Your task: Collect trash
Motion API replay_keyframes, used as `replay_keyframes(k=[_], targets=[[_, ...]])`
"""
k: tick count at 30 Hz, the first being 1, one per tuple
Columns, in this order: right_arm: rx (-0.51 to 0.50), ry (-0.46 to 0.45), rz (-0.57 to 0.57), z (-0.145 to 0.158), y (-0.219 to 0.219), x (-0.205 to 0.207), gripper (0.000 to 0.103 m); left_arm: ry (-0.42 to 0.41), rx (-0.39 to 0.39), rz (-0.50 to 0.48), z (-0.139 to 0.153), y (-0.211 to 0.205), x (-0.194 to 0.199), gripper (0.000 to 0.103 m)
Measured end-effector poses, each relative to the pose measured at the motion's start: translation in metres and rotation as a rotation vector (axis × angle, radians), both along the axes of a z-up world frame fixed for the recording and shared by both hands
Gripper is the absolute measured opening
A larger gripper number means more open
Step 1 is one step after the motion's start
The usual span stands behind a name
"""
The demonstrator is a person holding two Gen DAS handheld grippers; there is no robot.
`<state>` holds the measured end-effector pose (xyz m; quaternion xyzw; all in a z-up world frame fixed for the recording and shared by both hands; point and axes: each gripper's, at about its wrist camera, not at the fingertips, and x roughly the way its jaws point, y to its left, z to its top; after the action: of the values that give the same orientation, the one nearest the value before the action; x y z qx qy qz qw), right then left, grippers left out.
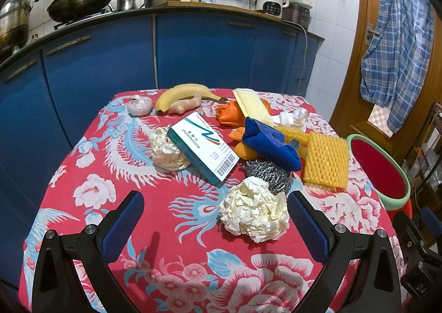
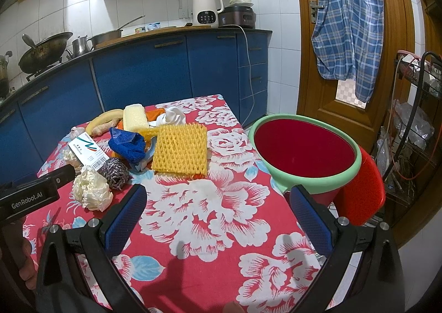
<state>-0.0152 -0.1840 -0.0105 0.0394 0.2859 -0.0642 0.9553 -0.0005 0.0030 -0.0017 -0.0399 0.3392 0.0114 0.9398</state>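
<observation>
A crumpled white paper ball [image 1: 254, 212] lies on the red flowered tablecloth [image 1: 171, 194], just ahead of my open left gripper [image 1: 215, 213] and nearer its right finger. Behind it lie a second paper ball [image 1: 167, 148], a teal-and-white medicine box [image 1: 203, 147] and a steel scourer [image 1: 266, 174]. In the right wrist view the near paper ball [image 2: 92, 188] sits left of my open right gripper [image 2: 218, 208], which hovers over bare cloth. A red basin with a green rim [image 2: 304, 150] stands off the table's right edge.
Further back lie a yellow foam net [image 1: 326, 159], a blue cloth [image 1: 269, 143], orange cloth, a sponge [image 1: 252, 105], a banana [image 1: 185, 93], ginger and garlic [image 1: 139, 105]. Blue cabinets [image 1: 204, 50] with pots run behind. A wooden door [image 2: 339, 36] with a checked shirt stands right.
</observation>
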Motion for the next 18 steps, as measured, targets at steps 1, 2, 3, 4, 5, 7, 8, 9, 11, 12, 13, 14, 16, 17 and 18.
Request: replay_keyframes(k=[1,2,3,4,5,7,8,9,11,12,13,14,16,17,18], targets=[[0.000,0.000,0.001,-0.0005,-0.0002,0.0000,0.102,0.000,0.000,0.000,0.0000,0.0000,0.0000,0.103],[0.000,0.000,0.001,-0.0003,-0.0001,0.0001,0.102,0.000,0.000,0.000,0.0000,0.0000,-0.0001,0.103],[0.000,0.000,0.001,-0.0001,0.0000,0.0001,0.102,0.000,0.000,0.000,0.0000,0.0000,-0.0001,0.103],[0.000,0.000,0.001,-0.0005,-0.0001,0.0001,0.102,0.000,0.000,0.000,-0.0001,0.0000,-0.0001,0.103],[0.000,0.000,0.002,0.0000,0.0000,0.0003,0.102,0.000,0.000,0.000,-0.0002,0.0000,-0.0001,0.103],[0.000,0.000,0.001,-0.0001,0.0000,0.0004,0.102,0.001,0.001,-0.001,0.0000,0.0002,0.0000,0.103],[0.000,0.001,0.001,-0.0003,0.0002,0.0004,0.102,0.002,0.002,0.000,0.0006,0.0006,0.0002,0.103],[-0.001,0.001,0.002,-0.0006,0.0002,0.0004,0.102,0.004,0.002,-0.001,0.0009,0.0009,0.0008,0.103],[-0.002,0.006,0.004,-0.0003,0.0001,0.0011,0.102,0.009,0.005,-0.001,0.0008,0.0013,0.0022,0.103],[-0.002,0.008,0.005,-0.0003,0.0000,0.0015,0.102,0.011,0.006,-0.001,0.0003,0.0014,0.0028,0.103],[-0.003,0.012,0.007,-0.0007,-0.0003,0.0024,0.102,0.014,0.007,-0.002,-0.0002,0.0013,0.0036,0.103],[-0.004,0.015,0.008,-0.0010,-0.0006,0.0032,0.102,0.020,0.009,-0.004,-0.0015,0.0008,0.0051,0.103],[-0.007,0.020,0.010,-0.0017,-0.0010,0.0048,0.102,0.030,0.012,-0.007,-0.0036,0.0000,0.0073,0.103],[-0.008,0.024,0.012,-0.0024,-0.0012,0.0057,0.102,0.034,0.013,-0.009,-0.0054,-0.0014,0.0085,0.103],[-0.008,0.029,0.013,-0.0034,-0.0016,0.0068,0.102,0.038,0.015,-0.011,-0.0073,-0.0022,0.0091,0.103]])
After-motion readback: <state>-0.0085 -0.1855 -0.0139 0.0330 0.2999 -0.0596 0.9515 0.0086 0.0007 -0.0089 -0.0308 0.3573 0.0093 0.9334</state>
